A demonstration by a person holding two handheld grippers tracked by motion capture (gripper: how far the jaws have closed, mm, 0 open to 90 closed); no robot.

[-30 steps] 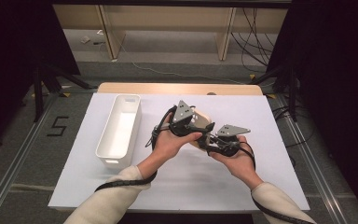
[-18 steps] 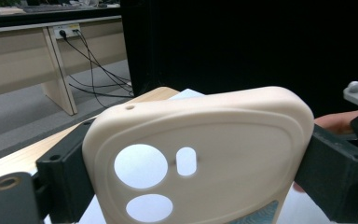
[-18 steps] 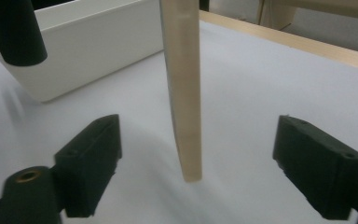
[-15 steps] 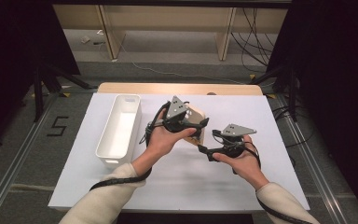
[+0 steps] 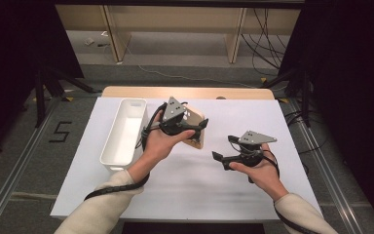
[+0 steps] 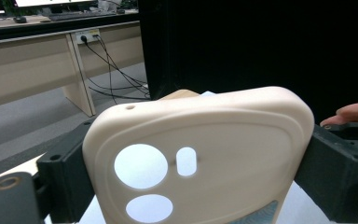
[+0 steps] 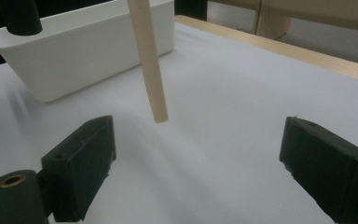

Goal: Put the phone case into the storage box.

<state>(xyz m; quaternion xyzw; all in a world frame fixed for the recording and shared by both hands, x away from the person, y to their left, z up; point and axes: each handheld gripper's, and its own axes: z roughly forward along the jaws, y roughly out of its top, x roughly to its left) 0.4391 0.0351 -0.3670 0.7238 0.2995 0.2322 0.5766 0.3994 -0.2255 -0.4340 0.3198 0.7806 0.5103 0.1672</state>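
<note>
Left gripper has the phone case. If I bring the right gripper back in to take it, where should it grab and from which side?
Likely the free lower edge of the phone case, approached from the right gripper's side. The left gripper is clamped across the case's width near the camera cutouts, so that end is taken. The case hangs above the table, its thin edge facing the right gripper, whose jaws have just opened, empty.

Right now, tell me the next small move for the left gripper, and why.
Probably carry the phone case left toward the white bin and lower it in. The left gripper alone clamps the case by its edges above the table, the right gripper has just opened and holds nothing, and the bin sits close beside it.
</note>
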